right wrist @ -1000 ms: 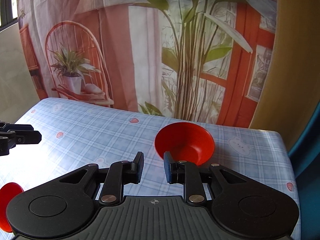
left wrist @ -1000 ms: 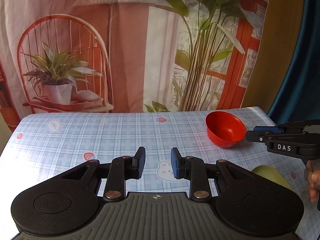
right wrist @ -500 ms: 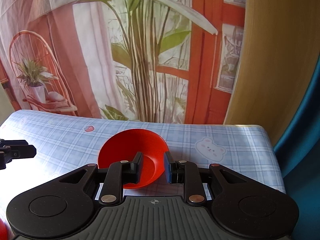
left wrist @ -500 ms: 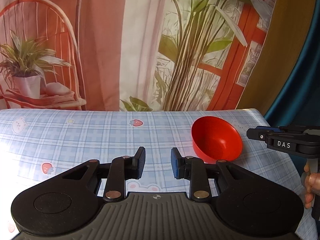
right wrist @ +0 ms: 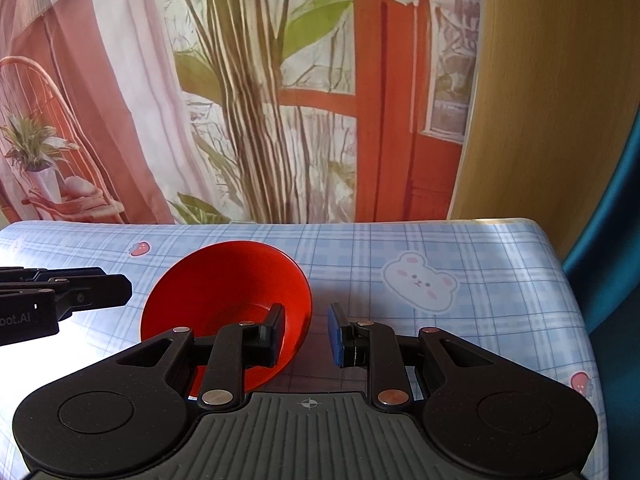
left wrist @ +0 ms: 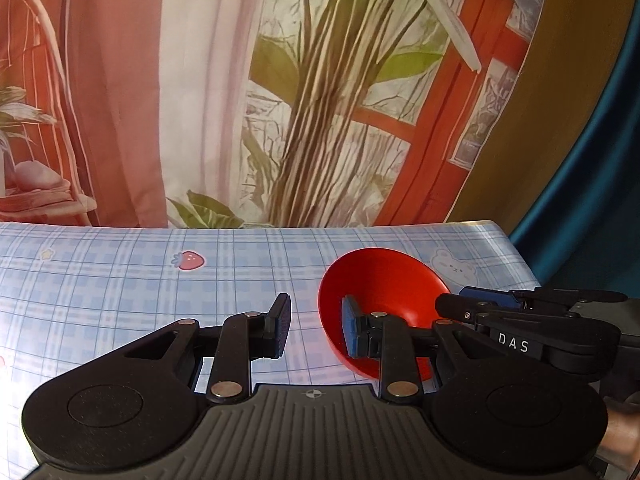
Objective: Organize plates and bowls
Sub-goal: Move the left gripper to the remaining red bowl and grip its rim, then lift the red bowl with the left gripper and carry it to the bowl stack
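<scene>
A red bowl (left wrist: pixel 384 288) sits on the blue checked tablecloth near the table's far right corner; it also shows in the right wrist view (right wrist: pixel 228 288). My left gripper (left wrist: pixel 316 330) is open, its jaws straddling the bowl's left rim, right finger inside the bowl. My right gripper (right wrist: pixel 306 334) is open, straddling the bowl's right rim, left finger inside the bowl. Each gripper shows in the other's view: the right one (left wrist: pixel 520 320), the left one (right wrist: pixel 60 296). Neither jaw pair has closed on the rim.
The table's right edge (right wrist: pixel 576 304) and far edge (left wrist: pixel 280 229) are close to the bowl. A printed curtain backdrop (left wrist: pixel 280 100) hangs right behind the table. A dark blue curtain (right wrist: pixel 616 240) hangs past the right edge.
Both grippers moved in on the red bowl from opposite sides; each now has one finger inside the rim. The green and small red items seen earlier are out of view.
</scene>
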### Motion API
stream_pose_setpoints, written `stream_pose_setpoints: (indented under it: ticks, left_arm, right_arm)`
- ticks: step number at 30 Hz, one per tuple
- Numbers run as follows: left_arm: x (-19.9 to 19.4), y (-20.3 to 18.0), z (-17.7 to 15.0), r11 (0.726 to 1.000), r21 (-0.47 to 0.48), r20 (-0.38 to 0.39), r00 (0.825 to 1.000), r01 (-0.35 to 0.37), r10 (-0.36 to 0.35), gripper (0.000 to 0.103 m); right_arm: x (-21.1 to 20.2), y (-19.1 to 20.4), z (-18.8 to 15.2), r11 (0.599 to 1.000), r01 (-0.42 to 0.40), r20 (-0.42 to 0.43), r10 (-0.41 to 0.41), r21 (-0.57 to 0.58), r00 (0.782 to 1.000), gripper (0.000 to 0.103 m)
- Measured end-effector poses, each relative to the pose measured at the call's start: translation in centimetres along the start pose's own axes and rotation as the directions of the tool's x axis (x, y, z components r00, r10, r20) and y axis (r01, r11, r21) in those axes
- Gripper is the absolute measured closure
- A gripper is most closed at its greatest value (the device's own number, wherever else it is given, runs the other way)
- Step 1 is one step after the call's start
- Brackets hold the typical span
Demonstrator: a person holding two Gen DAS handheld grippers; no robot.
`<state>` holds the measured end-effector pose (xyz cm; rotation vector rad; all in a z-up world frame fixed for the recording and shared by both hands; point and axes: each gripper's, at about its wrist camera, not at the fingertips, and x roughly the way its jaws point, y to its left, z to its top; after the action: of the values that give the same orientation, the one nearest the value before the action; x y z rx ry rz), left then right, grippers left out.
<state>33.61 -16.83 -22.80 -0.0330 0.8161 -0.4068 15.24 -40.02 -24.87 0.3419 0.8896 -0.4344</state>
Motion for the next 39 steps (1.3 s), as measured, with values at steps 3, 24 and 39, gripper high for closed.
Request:
stream_pose_setpoints:
  ticks: [3,24,39]
  left_arm:
    - [1.1,-0.3,-0.2,1.000,0.011,-0.019,1.000,0.009,-0.009,0.074]
    - [2.3,0.1,-1.0,0.999,0.018,-0.073,0.997,0.028,-0.026,0.089]
    - [-7.1,-0.6,-1.7,0.996,0.082,0.019,1.000,-0.024,0.023,0.089]
  right_arm:
    - [0.5,-0.6,-0.3,1.000,-0.009,-0.011,0.009,0.023,1.000,0.081]
    - [0.2,0.3,-0.7,0.997,-0.068,-0.013,0.069,0.024,0.998,0.093]
    - [-6.8,3.9,-1.4,0.993,-0.114,0.049,0.115,-0.011,0.992,0.092]
